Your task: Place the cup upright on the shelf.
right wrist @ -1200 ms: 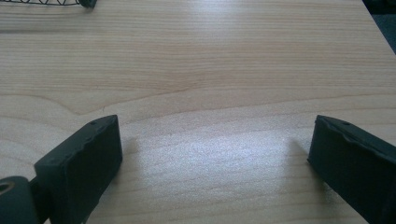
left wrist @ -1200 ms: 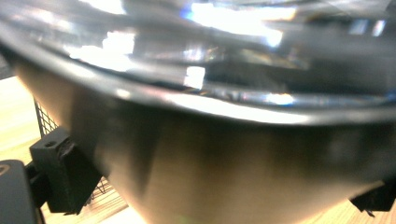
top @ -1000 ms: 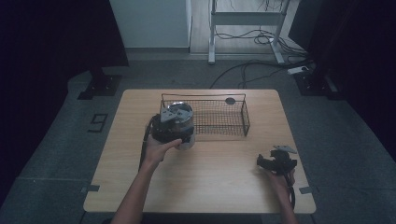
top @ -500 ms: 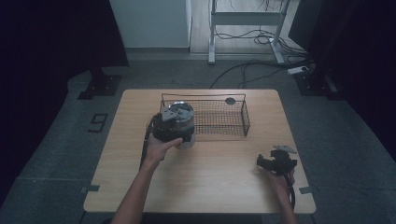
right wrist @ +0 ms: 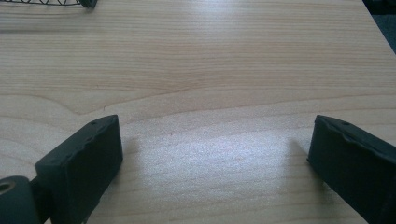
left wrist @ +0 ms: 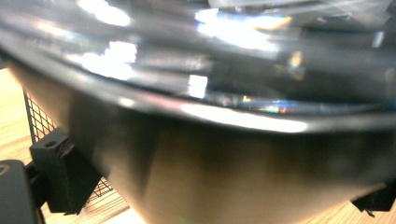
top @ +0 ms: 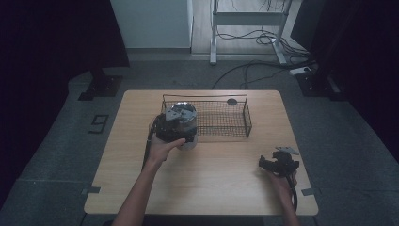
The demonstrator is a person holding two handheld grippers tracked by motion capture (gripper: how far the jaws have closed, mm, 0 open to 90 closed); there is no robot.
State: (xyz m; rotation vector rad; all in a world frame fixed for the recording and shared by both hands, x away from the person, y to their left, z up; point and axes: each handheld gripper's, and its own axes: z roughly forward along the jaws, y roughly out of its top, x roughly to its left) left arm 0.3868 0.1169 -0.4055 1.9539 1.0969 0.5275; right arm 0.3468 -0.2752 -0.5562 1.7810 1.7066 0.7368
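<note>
Left fingers (left wrist: 60,177) astride steel bowl (left wrist: 224,140) (right agape)

1. The left claw (top: 175,126) is black and bulky, topped by a grey three-cornered plate.
2. The right claw (top: 278,163) is black too, with a grey plate and a trailing cable.
3. Its blocky jaws are matte black, with small screw holes.
4. Both forearms are bare, unsleeved.

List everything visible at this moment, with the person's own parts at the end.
table: one, light wood, centre of the high view
wire basket: one, black mesh, far middle of the table
metal bowl: one, shiny silver, at the basket's left end, between the left tongs' jaws
round disc: one, dark, on the table behind the basket
desk frame: one, white, on the floor beyond
left tongs: one, black, shut on the bowl
right tongs: one, black, open, low over the near-right tabletop
</note>
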